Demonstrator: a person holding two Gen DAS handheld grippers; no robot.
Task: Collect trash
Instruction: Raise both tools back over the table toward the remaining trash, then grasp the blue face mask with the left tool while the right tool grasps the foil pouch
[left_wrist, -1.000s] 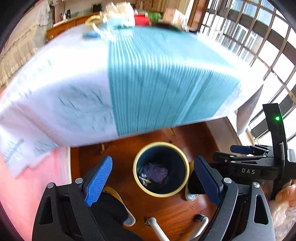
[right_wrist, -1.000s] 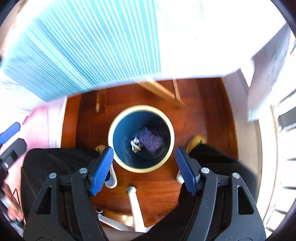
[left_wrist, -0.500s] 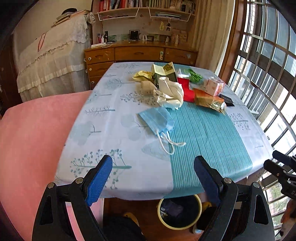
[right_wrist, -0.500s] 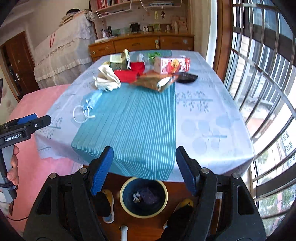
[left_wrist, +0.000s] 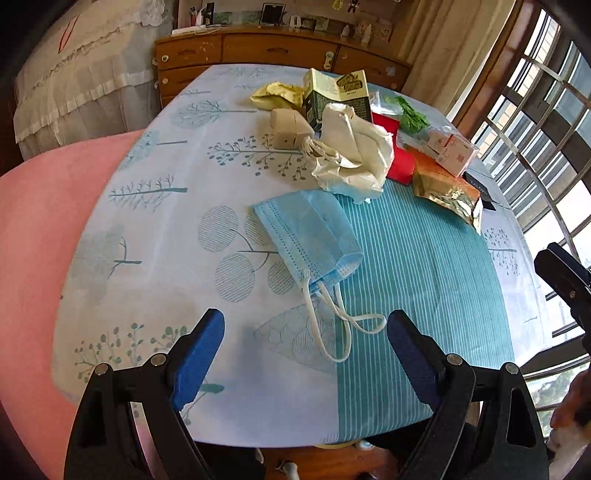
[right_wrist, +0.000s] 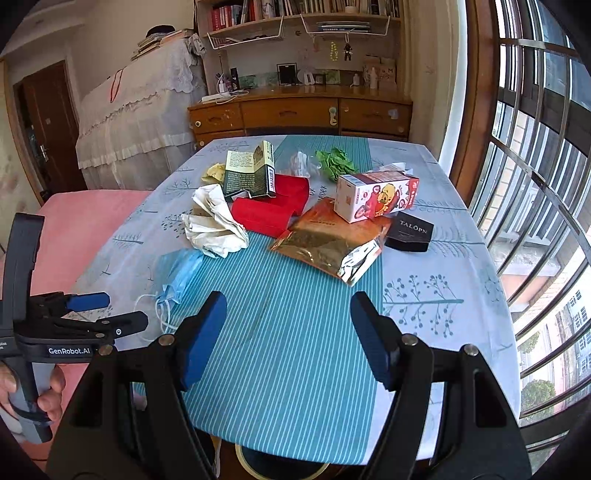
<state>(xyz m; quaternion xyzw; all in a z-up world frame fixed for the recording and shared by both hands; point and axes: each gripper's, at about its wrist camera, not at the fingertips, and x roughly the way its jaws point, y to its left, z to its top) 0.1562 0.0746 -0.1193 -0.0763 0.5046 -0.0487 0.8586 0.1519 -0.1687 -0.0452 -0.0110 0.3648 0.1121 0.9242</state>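
Smooth printed tablecloth (left_wrist: 155, 236) bore a pleated nonwoven blue mask (left_wrist: 306, 236), beside it crumpled matt paper bag (left_wrist: 351, 155), beyond that glossy foil pouch (right_wrist: 332, 243), matt red box (right_wrist: 273, 210), printed cardboard carton (right_wrist: 376, 195).

A table (right_wrist: 443, 295) carries a pale tree-printed cloth with a teal striped runner down its middle. Near the left edge lies a blue pleated face mask (left_wrist: 310, 236). Toward the far end sit crumpled white paper (right_wrist: 214, 221), a red flat box (right_wrist: 273, 210), an orange foil pouch (right_wrist: 332, 240), a cartoon-printed carton (right_wrist: 376, 197) and a small black box (right_wrist: 410, 230).
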